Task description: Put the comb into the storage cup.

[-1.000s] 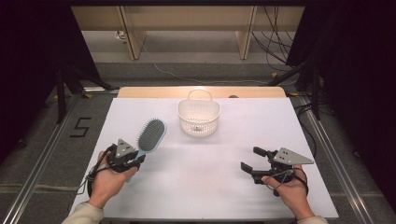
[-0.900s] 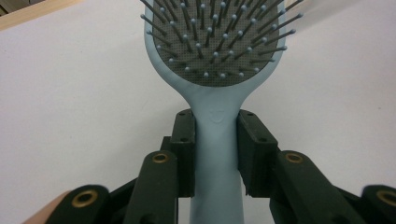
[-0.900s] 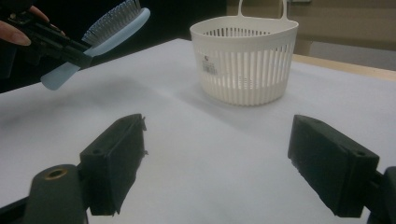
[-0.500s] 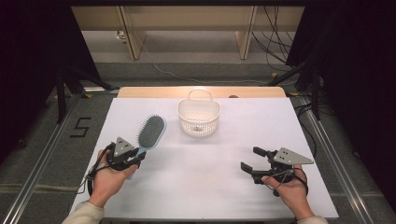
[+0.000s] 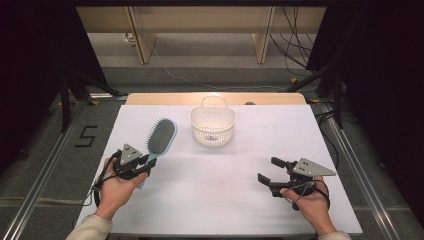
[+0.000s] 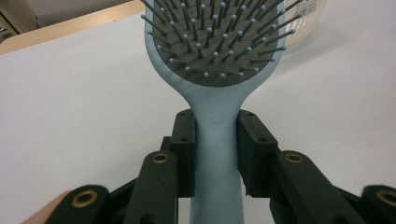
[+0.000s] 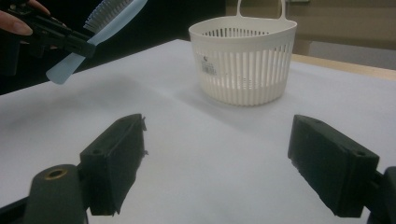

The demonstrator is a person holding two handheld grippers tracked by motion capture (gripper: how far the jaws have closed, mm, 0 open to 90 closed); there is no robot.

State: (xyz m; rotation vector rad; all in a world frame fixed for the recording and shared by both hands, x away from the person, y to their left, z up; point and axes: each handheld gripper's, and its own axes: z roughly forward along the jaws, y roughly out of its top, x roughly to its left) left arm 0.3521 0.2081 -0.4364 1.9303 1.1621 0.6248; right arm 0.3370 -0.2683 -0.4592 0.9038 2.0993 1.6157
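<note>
Risk noted: the pale blue plastic paddle hairbrush (image 6: 215,70) is gripped low on its narrow handle with the heavy bristled head cantilevered forward; it could pivot or slip if tilted. The left gripper (image 5: 145,164) has its jaws clamped on the handle from both sides, the brush raised off the white table (image 5: 215,200), left of the white slatted plastic basket (image 5: 213,125). The right gripper (image 5: 268,171) hovers with jaws wide apart, holding nothing.

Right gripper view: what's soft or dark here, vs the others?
Right gripper view: near jaws blurred, basket sharper, dark backdrop behind the hairbrush. Left gripper view: bristles crisp, table edges soft. High view: table evenly lit, surroundings black.
</note>
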